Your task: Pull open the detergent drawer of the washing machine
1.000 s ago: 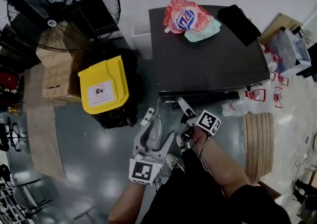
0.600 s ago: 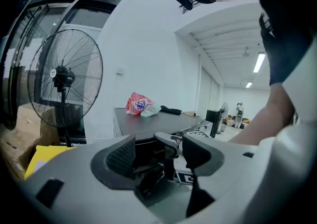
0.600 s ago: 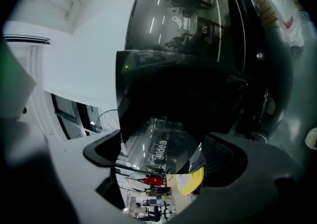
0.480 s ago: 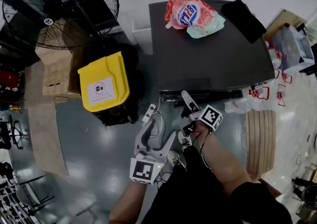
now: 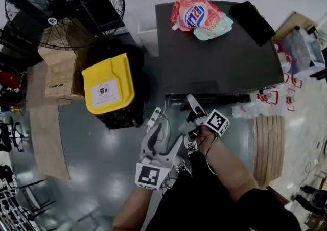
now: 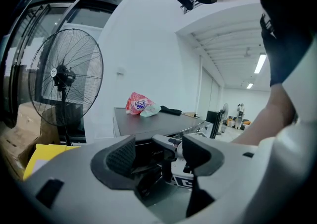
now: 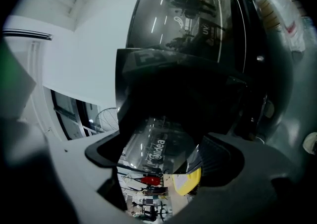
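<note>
The dark washing machine (image 5: 219,56) stands ahead of me, and its glossy detergent drawer front (image 5: 176,101) is at the left of the front panel. My right gripper (image 5: 190,101) is up against that panel. In the right gripper view the right gripper (image 7: 161,161) is open, and the shiny drawer front (image 7: 158,146) with a brand logo lies between its jaws. My left gripper (image 5: 163,129) hangs lower and to the left, away from the machine. The left gripper (image 6: 158,153) is open and holds nothing, pointing at the machine top (image 6: 148,121).
A yellow-lidded bin (image 5: 108,89) stands close to the machine's left side, with a big floor fan (image 5: 64,7) and cardboard boxes (image 5: 56,76) behind it. A pink detergent bag (image 5: 199,15) and a black item (image 5: 258,20) lie on the machine. Wooden boards (image 5: 266,145) lie to the right.
My right gripper moved up to the machine's front panel during the first half second and has held there since. The left gripper has barely shifted.
</note>
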The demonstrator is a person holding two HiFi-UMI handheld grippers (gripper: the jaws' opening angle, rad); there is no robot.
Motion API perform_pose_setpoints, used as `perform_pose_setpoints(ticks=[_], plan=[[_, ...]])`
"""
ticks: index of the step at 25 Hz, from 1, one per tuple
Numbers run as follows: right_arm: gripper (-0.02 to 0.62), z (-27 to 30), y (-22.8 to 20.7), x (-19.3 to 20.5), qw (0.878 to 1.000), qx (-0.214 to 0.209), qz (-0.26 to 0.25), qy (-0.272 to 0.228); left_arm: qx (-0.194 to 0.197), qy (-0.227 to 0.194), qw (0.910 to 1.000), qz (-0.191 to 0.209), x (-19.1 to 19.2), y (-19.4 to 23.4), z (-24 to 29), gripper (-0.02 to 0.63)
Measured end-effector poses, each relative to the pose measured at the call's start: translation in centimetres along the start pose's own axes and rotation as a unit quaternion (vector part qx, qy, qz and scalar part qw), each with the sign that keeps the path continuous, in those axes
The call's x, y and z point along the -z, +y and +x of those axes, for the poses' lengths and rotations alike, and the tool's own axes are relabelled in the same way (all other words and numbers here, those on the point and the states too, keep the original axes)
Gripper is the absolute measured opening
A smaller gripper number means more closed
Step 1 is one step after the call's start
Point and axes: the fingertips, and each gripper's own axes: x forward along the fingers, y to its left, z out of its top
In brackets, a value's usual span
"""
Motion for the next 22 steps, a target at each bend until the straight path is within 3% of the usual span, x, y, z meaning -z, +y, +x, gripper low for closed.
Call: perform_pose_setpoints(ticks=[4,8,22], plan=[[0.479,-0.5,0.4,0.6,1.000,-0.014,0.003,0.009,-0.002,0.000,1.0000,-0.003,-0.4,-0.5,-0.2,0.272],[0.477,-1.8,0.0,1.4,1.000,0.009,0.008,0.013,-0.003,-0.002,1.0000,-0.004,-0.5,-0.9,-0.7,0.272],[0.477,-5.7,-0.4,3.5,1.000,0.017,0.011,0.008,0.009,-0.006,0.9999,0.000,-0.2,-2.6,-3.2,0.272]])
